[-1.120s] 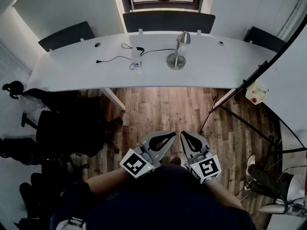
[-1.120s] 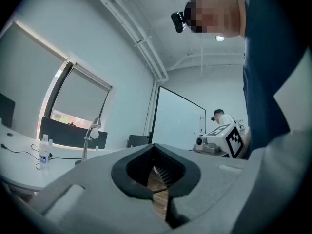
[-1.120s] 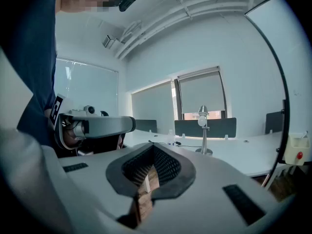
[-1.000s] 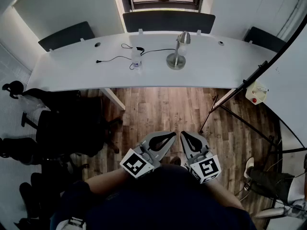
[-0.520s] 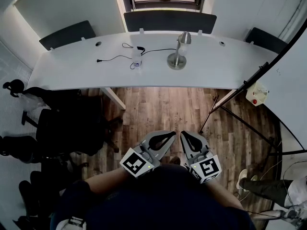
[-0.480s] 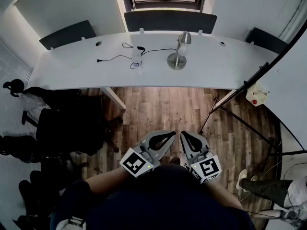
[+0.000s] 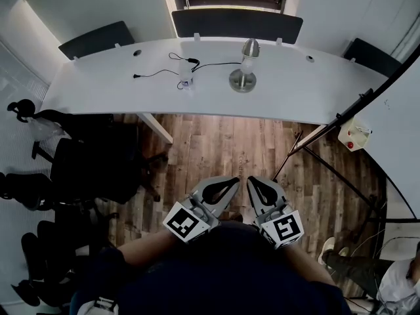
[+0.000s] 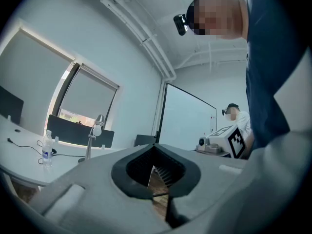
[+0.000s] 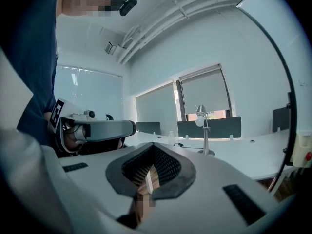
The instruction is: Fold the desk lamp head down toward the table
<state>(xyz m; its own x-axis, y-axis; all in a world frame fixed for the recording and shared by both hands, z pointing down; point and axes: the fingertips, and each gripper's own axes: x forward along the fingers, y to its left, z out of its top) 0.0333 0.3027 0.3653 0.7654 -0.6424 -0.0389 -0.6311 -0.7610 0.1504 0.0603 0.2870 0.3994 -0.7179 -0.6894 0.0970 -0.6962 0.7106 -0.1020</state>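
since the lamp stands upright on the far table, out of reach, the left gripper and right gripper are carried near the body, jaws pressed together, empty.

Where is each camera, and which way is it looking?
Head view: on the person's head, looking down at the floor, the desk and lamp; both arms, left gripper and right gripper show.
Left gripper view: on the left gripper, looking along its shut jaws toward the desk; the person's torso and right gripper show.
Right gripper view: on the right gripper, looking along its shut jaws toward the desk; the left gripper shows.
Shared: all three see the lamp.
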